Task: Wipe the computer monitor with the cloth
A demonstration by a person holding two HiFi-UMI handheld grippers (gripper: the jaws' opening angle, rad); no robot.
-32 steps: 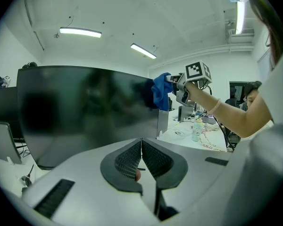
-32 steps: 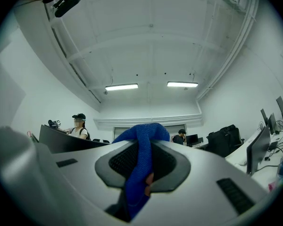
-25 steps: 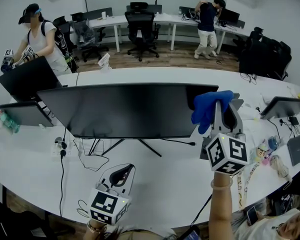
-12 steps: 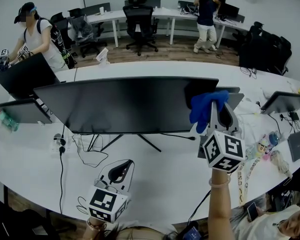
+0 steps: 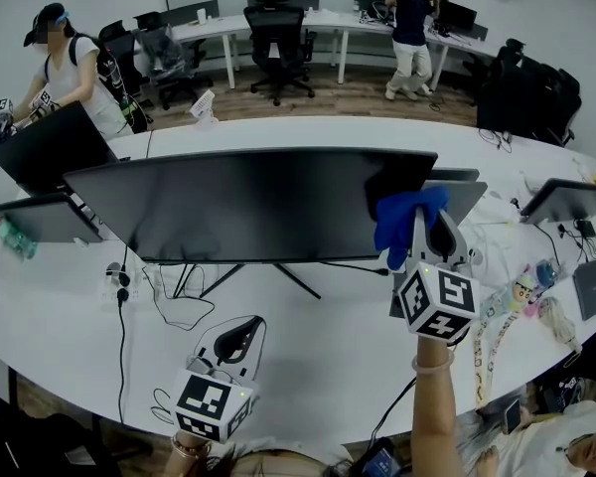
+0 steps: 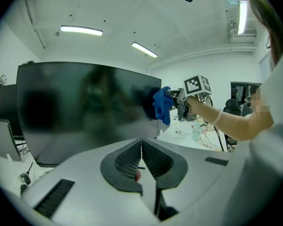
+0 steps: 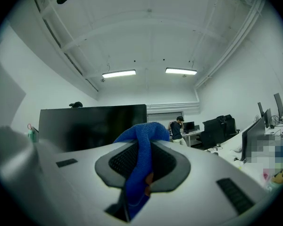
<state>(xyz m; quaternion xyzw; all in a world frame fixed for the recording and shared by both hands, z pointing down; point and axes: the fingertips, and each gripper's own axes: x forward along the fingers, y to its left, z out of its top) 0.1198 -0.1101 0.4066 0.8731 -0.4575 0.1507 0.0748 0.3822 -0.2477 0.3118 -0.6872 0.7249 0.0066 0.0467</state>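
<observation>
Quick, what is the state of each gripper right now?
Left gripper: closed, holding nothing.
Right gripper: closed on the blue cloth.

Glossy dark monitor screen, soft knitted blue cloth, smooth matt white table

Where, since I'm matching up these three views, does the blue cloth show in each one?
Head view: blue cloth right of centre, by the monitor's right end.
Left gripper view: cloth right of centre, by the monitor's right edge.
Right gripper view: cloth low centre, clamped in the right tongs.
Shared landmark: the wide dark monitor, seen in all three.
</observation>
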